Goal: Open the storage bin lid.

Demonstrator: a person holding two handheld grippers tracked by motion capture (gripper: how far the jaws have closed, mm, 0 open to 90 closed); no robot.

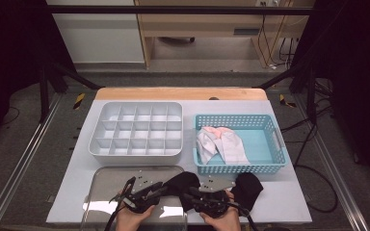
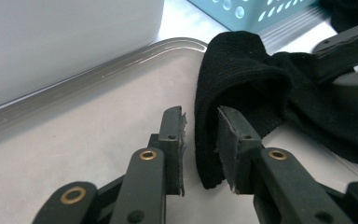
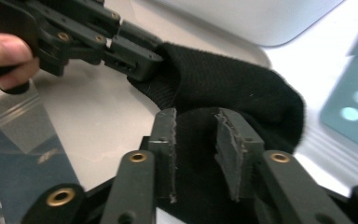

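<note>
1. The white table (image 1: pixel 289 202) carries everything; on it, the shallow clear plastic tray with a raised rim (image 1: pixel 107 179) at the near edge serves as the landmark. Just beyond the tray stands the white plastic organiser box with a grid of small square compartments (image 1: pixel 135 129), and beyond and to the right of the tray sits the light blue perforated plastic basket (image 1: pixel 270 144), which holds folded white and pale pink cloth (image 1: pixel 221 143).

2. Both forearms come in side by side from the near edge. The left hand (image 1: pixel 132 217) holds the left gripper (image 1: pixel 166 189) low over the tray's right half, pointing right; the right hand (image 1: pixel 220 220) holds the right gripper (image 1: pixel 188 195) just off the tray's right edge, pointing left towards it.

3. The black knitted sock (image 1: pixel 185 183) lies across the tray's right rim, with more black fabric (image 1: pixel 249 186) on the table to the tray's right.

4. The left gripper view shows its jaws apart, with a folded edge of the sock (image 2: pixel 242 88) standing in the gap against the right-hand pad (image 2: pixel 226 144), not squeezed; the high view is too small to show this.

5. The right gripper view shows its own jaws apart over the sock (image 3: pixel 233 88), fabric between the pads (image 3: pixel 226 140), and the left gripper (image 3: pixel 142 63) tip pressed into the sock's far fold.

6. No writing or brand is readable.
</note>
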